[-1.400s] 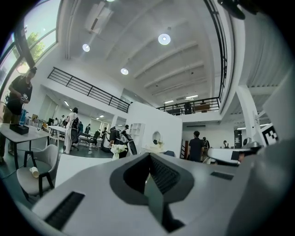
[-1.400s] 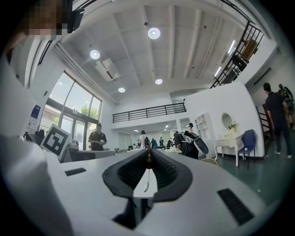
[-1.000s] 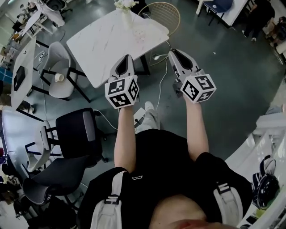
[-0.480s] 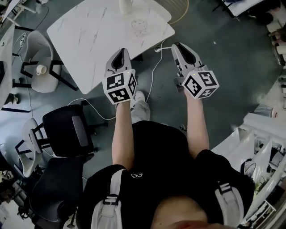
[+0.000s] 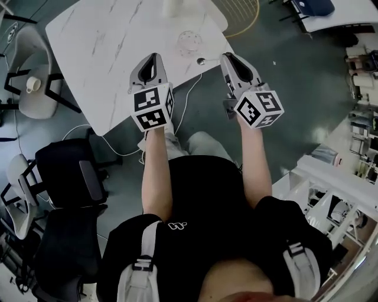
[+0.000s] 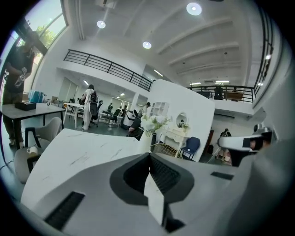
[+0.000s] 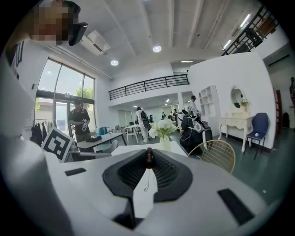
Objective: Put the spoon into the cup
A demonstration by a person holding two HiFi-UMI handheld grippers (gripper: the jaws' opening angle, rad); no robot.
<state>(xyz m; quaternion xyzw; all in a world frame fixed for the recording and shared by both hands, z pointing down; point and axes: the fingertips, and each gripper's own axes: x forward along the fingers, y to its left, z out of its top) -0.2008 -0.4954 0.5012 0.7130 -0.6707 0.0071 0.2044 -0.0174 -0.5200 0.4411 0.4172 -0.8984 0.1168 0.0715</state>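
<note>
The step in hand is judged to be the approach to the white marbled table, on which the clear cup stands in the upper centre of the head view, near the table's right-hand edge. The left gripper is held over the near part of the tabletop, below and left of the cup, with its jaws pressed together and nothing between them. The right gripper is held off the table, to the right of the cup, with its jaws nipped on a small dark piece at their very tips. This piece may be the end of the spoon, but that cannot be confirmed, and no spoon can be made out on the table. For the step to be done well, the right gripper should be carried leftward until its tips are over the cup's mouth. The held piece should then be tilted downward and lowered inside the rim before the jaws are eased apart. The cup looks light and easily tipped, so its wall should not be knocked, and it could be steadied with the left gripper. The white vase at the top edge should be kept clear of. No brand or legible writing is seen: only black-and-white square codes on the marker cube and a small chest logo, too small to be read.
</note>
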